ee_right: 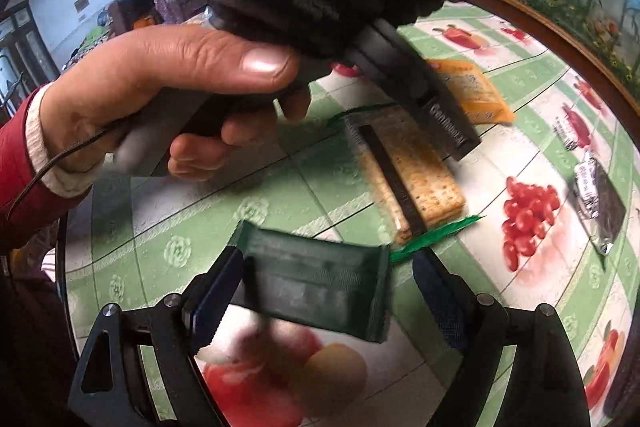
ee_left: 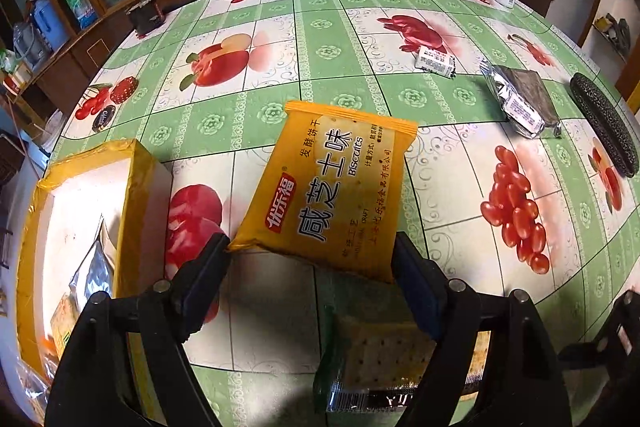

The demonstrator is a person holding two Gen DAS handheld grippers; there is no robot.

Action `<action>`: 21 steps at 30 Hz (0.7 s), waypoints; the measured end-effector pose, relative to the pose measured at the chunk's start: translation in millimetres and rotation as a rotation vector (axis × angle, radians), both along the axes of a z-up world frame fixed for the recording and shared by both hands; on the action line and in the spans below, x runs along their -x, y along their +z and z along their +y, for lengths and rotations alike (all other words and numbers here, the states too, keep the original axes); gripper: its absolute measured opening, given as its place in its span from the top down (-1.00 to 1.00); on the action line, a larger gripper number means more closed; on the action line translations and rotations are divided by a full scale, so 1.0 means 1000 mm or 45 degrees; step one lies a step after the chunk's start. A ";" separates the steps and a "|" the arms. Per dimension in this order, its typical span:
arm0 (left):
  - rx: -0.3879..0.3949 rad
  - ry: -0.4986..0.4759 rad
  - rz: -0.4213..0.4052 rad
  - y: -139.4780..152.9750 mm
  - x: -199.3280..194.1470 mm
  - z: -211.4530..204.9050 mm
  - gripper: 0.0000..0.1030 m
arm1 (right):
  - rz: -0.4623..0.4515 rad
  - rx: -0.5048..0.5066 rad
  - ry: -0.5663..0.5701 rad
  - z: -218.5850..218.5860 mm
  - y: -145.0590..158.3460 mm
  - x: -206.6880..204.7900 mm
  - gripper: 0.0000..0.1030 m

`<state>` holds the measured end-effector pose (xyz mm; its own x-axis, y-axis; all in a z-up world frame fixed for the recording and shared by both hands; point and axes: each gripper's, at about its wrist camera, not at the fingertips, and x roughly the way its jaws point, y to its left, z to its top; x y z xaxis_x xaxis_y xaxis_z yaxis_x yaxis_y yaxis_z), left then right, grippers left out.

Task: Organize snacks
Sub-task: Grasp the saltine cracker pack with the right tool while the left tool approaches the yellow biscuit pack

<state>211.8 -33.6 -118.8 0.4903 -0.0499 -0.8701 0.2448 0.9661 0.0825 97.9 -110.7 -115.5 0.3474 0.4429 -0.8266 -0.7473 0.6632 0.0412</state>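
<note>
Fruit-print table (ee_left: 340, 39), yellow-edged box (ee_left: 132, 187) at nine o'clock. Left gripper (ee_left: 312, 267) clamps the orange biscuit pack (ee_left: 332, 191) across its width, jaws wide. Right gripper (ee_right: 316, 291), equally wide, holds a blurred green packet (ee_right: 316, 287) touching one pad; grip unclear.

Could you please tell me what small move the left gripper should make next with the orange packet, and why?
Probably swing it left, over the open box. The left gripper appears to hold the near end of the orange biscuit packet between its pads, and the yellow-taped box stands open just beside it, with a silver packet already inside.
</note>
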 end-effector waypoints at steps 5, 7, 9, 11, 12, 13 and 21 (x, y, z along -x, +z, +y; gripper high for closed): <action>0.008 0.024 0.004 0.000 -0.010 0.007 -0.59 | -0.001 -0.207 -0.140 -0.025 0.018 -0.022 -0.71; 0.017 0.035 0.017 0.000 -0.015 0.007 -0.59 | -0.004 -0.208 -0.158 -0.020 0.019 -0.034 -0.72; 0.011 0.028 0.015 -0.001 -0.018 0.005 -0.59 | 0.003 -0.210 -0.130 -0.010 0.016 -0.044 -0.71; 0.016 0.028 0.018 -0.001 -0.022 0.006 -0.59 | 0.030 -0.165 -0.114 0.002 0.007 -0.050 -0.68; 0.016 0.028 0.020 -0.001 -0.023 0.007 -0.59 | 0.036 -0.143 -0.096 0.006 0.004 -0.050 -0.64; 0.015 0.027 0.019 -0.001 -0.025 0.007 -0.59 | 0.039 -0.121 -0.093 0.007 0.000 -0.056 -0.62; -0.036 0.001 -0.004 0.001 -0.030 0.005 -0.59 | 0.011 -0.099 -0.247 -0.009 -0.005 -0.055 0.07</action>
<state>242.1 -28.7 -118.2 0.4934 -0.0253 -0.8694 0.2437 0.9636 0.1103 152.7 -119.6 -120.3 0.4253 0.4312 -0.7957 -0.6052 0.7892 0.1042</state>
